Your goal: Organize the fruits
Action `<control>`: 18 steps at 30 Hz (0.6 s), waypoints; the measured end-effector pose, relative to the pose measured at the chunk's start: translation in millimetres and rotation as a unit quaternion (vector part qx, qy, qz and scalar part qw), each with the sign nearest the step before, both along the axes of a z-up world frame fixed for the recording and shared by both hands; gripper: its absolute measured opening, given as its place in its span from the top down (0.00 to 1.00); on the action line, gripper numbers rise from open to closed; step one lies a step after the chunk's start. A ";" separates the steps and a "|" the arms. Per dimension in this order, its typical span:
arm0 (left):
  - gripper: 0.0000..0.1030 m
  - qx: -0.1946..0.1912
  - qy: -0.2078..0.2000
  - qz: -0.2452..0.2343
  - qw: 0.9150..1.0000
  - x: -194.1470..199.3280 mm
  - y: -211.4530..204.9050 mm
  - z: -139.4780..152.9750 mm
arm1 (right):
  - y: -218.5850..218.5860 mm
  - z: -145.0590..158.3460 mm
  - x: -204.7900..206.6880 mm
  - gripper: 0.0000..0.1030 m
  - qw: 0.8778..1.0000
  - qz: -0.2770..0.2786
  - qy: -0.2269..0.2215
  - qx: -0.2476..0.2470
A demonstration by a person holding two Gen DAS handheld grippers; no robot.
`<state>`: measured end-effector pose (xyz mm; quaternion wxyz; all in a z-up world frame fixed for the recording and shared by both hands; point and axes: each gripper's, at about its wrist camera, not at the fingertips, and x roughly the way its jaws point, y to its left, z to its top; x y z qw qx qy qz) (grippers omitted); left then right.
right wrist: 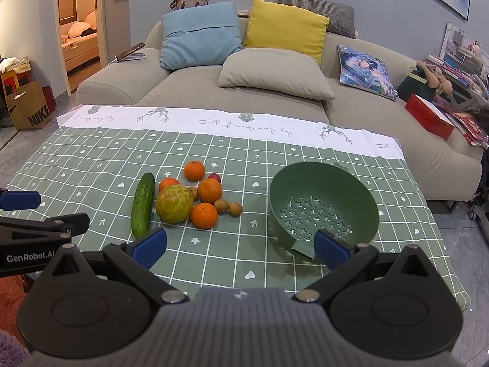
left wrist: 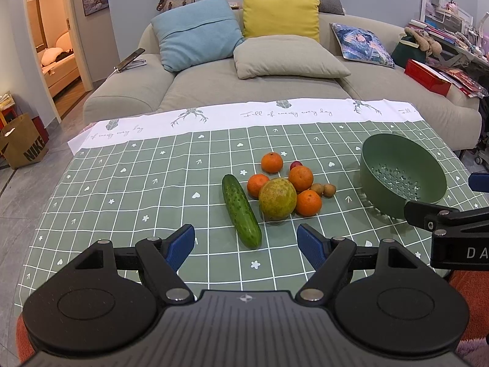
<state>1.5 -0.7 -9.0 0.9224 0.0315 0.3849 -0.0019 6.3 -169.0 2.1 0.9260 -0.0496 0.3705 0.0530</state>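
Both grippers hung wide open and empty over the near edge. The cucumber (left wrist: pixel 241 211) lay just beyond the left gripper (left wrist: pixel 246 243), long axis running near-to-far, the fruit pile (left wrist: pixel 282 185) beside it; the colander (right wrist: pixel 324 205) sat right, nearer the right gripper (right wrist: pixel 240 246).

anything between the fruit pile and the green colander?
Nothing. Only bare checked tablecloth lies between the two small brown fruits at the pile's edge and the colander, clearest in the right wrist view.
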 end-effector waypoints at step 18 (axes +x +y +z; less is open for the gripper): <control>0.13 0.000 0.001 -0.002 1.000 0.6 -1.4 -0.9 | 0.0 -0.8 1.2 0.04 1.000 0.002 0.005 0.000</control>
